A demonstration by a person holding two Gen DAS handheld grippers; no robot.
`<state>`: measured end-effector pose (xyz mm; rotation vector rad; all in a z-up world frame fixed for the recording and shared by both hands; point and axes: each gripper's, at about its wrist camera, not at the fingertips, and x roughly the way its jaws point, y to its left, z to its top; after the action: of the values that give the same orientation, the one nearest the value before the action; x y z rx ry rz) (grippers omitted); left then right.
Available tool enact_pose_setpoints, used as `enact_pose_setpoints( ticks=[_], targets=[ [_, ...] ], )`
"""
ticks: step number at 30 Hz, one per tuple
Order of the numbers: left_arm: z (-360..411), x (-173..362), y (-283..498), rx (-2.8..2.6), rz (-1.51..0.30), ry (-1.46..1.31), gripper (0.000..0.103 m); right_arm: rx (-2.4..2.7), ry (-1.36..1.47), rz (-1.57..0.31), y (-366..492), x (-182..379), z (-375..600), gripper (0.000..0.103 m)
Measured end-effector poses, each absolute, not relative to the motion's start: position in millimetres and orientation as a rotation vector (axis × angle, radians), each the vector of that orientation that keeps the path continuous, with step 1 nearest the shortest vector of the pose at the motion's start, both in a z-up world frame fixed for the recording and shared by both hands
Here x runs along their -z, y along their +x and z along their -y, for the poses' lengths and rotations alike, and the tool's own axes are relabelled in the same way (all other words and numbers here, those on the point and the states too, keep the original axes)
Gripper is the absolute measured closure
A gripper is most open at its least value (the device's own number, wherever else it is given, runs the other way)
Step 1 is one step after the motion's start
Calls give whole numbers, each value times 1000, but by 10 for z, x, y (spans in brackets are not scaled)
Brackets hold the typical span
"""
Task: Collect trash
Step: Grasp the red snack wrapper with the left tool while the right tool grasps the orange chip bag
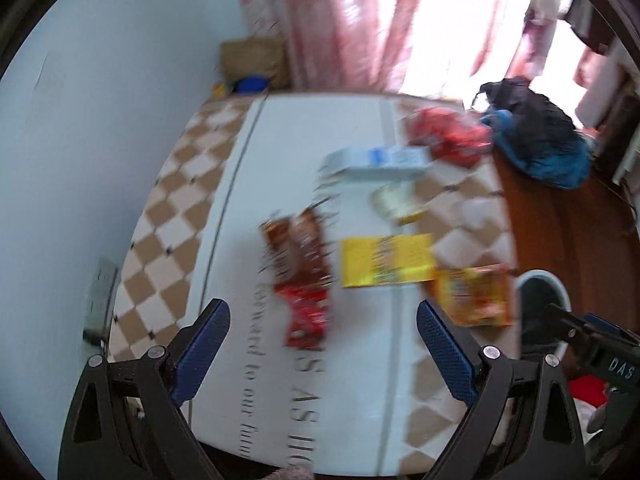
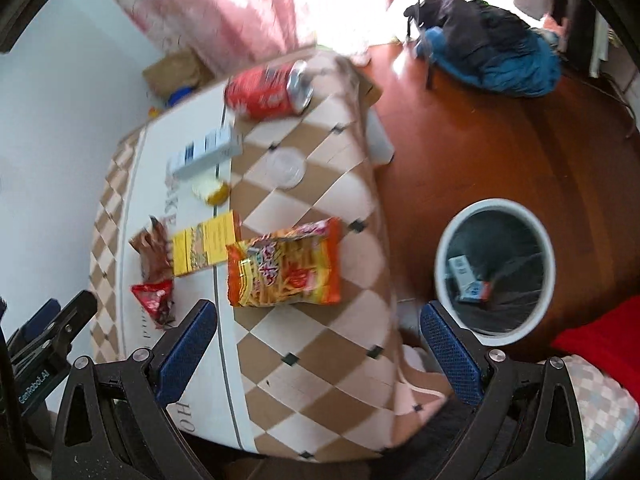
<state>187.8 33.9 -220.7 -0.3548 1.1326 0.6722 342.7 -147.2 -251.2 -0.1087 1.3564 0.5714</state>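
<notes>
A checkered cloth table (image 2: 320, 344) holds crinkled foil wrappers; both grippers' ribbed blue fingers (image 2: 188, 344) gape wide, empty.

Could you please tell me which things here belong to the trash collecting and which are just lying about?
Job: orange snack bag, yellow box, red can, brown wrapper, red wrapper, white-blue box, bin.
Lying about: pile of dark clothing, brown paper bag.
</notes>
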Motion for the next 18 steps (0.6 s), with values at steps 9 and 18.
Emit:
enact_pose_setpoints(
  ticks=[9,18],
  targets=[
    [-792,2926,1595,-671,-1216,-511,9,-486,-158,-1464,3626,3331,1094,5],
    [-774,3342,1794,-616,-1269,-510,32,-458,-312,-1377,3412,3483,786,24]
  ],
)
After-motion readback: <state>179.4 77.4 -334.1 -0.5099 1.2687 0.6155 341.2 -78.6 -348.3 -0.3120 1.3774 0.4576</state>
